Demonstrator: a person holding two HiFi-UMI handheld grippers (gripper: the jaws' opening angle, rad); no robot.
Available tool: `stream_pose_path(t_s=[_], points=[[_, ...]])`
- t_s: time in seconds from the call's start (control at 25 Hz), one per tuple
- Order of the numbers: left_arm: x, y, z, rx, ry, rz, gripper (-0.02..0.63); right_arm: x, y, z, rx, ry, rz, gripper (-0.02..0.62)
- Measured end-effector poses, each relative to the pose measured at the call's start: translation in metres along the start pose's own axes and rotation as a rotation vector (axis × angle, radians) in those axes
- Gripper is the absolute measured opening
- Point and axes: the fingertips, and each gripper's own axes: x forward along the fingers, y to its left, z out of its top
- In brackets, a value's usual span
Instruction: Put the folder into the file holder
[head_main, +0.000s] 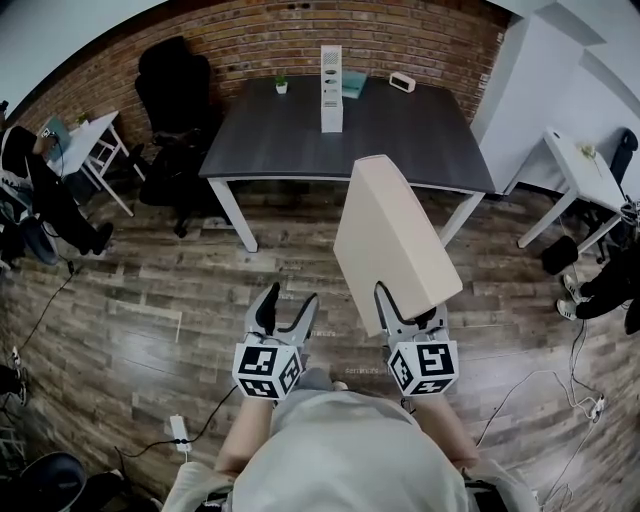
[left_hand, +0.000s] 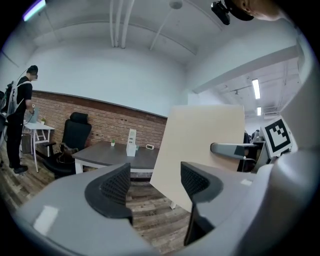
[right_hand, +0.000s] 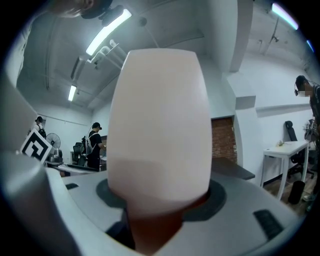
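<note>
The folder (head_main: 392, 240) is clamped upright in my right tongs (head_main: 410, 312) by its lower edge, well short of the bench (head_main: 420, 140). My left tongs (head_main: 283, 312) are apart, empty. I'd keep it vertical, walk up, then line its edge with the file holder (head_main: 331, 88) slot.

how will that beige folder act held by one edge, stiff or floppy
Probably stiff: the folder stands straight out from the right hand-held gripper without sagging. Likely light, since one edge grip carries it. Its broad face may twist or swing when moved quickly.
</note>
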Motion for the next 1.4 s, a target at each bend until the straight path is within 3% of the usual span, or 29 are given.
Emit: stream_pose_path(t_s=[0.36, 0.64, 1.04, 1.4], points=[[0.010, 0.008, 0.000, -0.017, -0.006, 0.007, 0.318, 0.014, -0.003, 0.001, -0.005, -0.005, 0.007, 0.270], [0.046, 0.033, 0.003, -0.032, -0.011, 0.012, 0.318, 0.052, -0.019, -0.001, -0.003, -0.002, -0.010, 0.270], [0.139, 0.092, 0.023, -0.033, -0.009, -0.004, 0.318, 0.159, -0.053, 0.007, 0.005, -0.010, -0.037, 0.272], [0.229, 0.160, 0.069, -0.017, -0.019, -0.044, 0.319, 0.273, -0.074, 0.038, -0.009, -0.035, -0.080, 0.272]])
